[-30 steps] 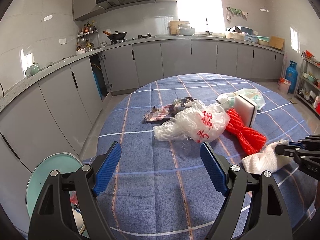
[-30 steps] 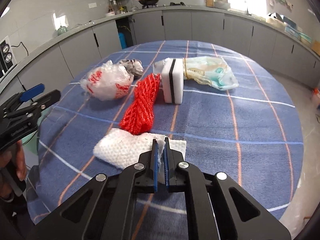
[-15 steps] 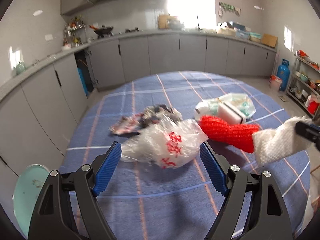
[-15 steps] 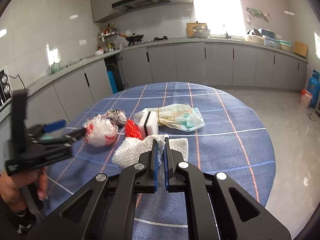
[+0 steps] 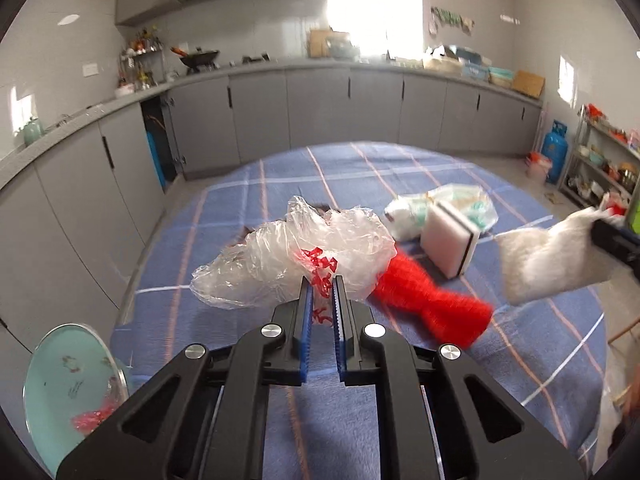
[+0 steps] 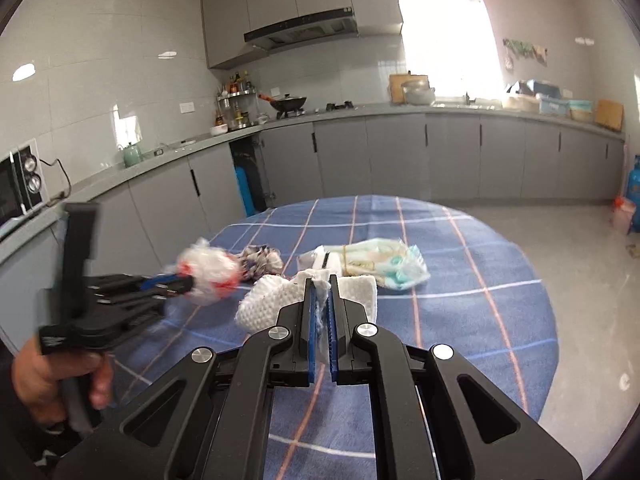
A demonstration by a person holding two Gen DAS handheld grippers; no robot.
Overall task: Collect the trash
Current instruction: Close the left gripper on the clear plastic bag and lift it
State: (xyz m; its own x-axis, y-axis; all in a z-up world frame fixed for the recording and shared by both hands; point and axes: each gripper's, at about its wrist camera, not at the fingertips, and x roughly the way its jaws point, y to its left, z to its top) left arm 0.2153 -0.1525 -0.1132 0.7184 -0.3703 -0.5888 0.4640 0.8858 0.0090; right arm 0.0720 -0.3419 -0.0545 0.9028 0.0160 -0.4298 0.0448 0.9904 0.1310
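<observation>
My left gripper point(image 5: 320, 280) has its jaws closing on a clear plastic bag point(image 5: 288, 256) with red print, and the blue pads pinch its near edge. The bag looks lifted off the blue checked tablecloth point(image 5: 360, 432). Beside it lie a red net roll point(image 5: 432, 300) and a white sponge point(image 5: 448, 240) with a black stripe. My right gripper point(image 6: 320, 284) is shut on a white foam net sheet point(image 6: 272, 300), which hangs above the table. The right wrist view shows the left gripper point(image 6: 184, 282) with the bag point(image 6: 212, 272) at the left.
A pale green printed pouch point(image 6: 384, 264) and a dark crumpled wrapper point(image 6: 260, 260) lie further back on the round table. A mint-green bin point(image 5: 68, 380) stands on the floor at the lower left. Grey kitchen cabinets point(image 5: 260, 120) ring the room. A person's hand point(image 6: 48, 380) holds the left gripper.
The left jaws went from wide open to pinched on the plastic bag after moving up to it. The right gripper rose and tilted up with the foam sheet.
</observation>
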